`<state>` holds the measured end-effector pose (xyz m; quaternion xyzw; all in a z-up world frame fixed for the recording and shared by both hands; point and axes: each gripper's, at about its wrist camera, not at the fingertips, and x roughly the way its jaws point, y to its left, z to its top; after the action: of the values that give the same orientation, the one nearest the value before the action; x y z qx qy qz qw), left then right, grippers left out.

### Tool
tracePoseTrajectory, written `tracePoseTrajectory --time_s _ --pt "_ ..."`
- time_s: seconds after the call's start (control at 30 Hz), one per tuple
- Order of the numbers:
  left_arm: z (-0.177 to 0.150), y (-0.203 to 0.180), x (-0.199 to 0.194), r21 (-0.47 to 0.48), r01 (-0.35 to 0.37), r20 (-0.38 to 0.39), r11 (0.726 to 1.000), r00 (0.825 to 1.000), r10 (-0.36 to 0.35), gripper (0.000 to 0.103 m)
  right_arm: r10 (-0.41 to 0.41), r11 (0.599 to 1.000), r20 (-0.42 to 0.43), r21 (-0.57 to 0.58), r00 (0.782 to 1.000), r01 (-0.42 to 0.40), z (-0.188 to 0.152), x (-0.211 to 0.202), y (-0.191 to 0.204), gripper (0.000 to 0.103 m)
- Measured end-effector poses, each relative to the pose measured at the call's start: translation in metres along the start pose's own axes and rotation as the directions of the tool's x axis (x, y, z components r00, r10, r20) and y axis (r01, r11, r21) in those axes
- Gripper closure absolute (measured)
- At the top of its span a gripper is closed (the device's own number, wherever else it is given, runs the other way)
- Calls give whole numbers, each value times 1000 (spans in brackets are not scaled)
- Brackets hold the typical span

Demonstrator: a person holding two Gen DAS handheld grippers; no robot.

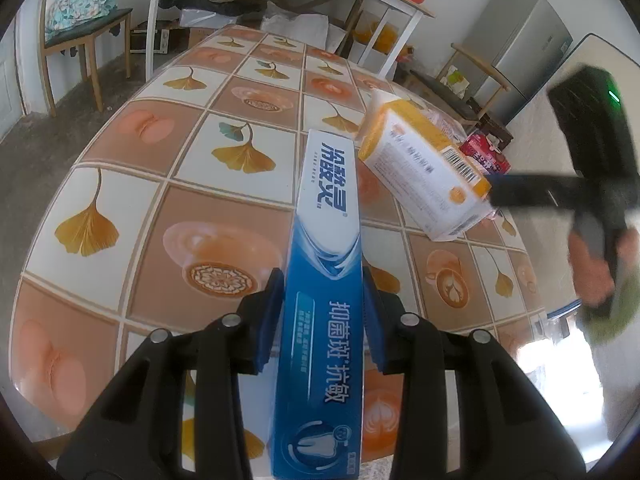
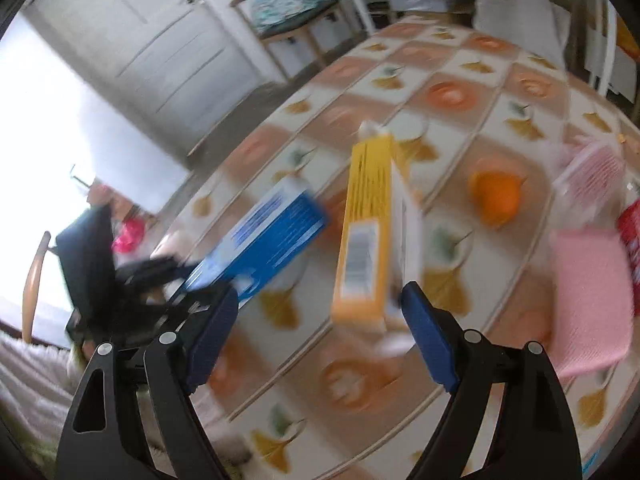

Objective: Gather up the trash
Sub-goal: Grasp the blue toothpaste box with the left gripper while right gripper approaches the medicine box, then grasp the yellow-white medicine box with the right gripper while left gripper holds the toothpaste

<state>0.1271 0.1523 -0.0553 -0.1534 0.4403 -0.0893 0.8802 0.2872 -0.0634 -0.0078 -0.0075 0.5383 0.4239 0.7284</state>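
Left hand-held gripper [image 1: 323,320] clamps blue toothpaste box [image 1: 324,280]; right hand-held gripper [image 2: 320,332] gapes wide around yellow box [image 2: 368,240].

— What's the long one?

— A blue and white toothpaste box [image 1: 324,280], narrow, printed with white characters and a tooth emblem at the near end. It is lifted off the patterned table [image 1: 132,184], pointing away and slightly tilted.

— And the other?

— A yellow and white carton [image 1: 424,168] with a barcode on its side (top flap open), raised at a slant just beside the blue box's far end, well above the tabletop.
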Motion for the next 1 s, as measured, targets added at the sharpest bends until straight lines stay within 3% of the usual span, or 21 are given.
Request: tracePoseTrajectory --time_s 0.17,0.3,0.5,0.67,0.8,0.9,1.0 --pt "0 1 0 -15 8 -2 1000 1000 -8 67 -83 995 88 70 993 77 -19 -5 6 21" --pt "0 3 -2 -22 11 -3 1000 1000 -11 67 -94 989 150 129 984 74 -22 -6 0 21" --pt "-1 7 -5 -12 -34 16 999 999 34 67 -77 965 92 259 993 51 -8 21 -15 21" --pt "0 16 -8 -27 -98 43 995 994 99 67 -131 950 71 295 989 105 12 41 -10 17" --pt "3 24 -10 -53 -133 55 990 989 136 67 -203 944 0 266 979 195 28 70 -8 16" --pt "3 27 -11 -66 -133 52 989 989 137 67 -276 942 -1 197 961 271 33 81 0 16" --pt "2 25 -12 -64 -142 46 988 988 145 67 -325 932 2 170 946 320 28 79 5 27"
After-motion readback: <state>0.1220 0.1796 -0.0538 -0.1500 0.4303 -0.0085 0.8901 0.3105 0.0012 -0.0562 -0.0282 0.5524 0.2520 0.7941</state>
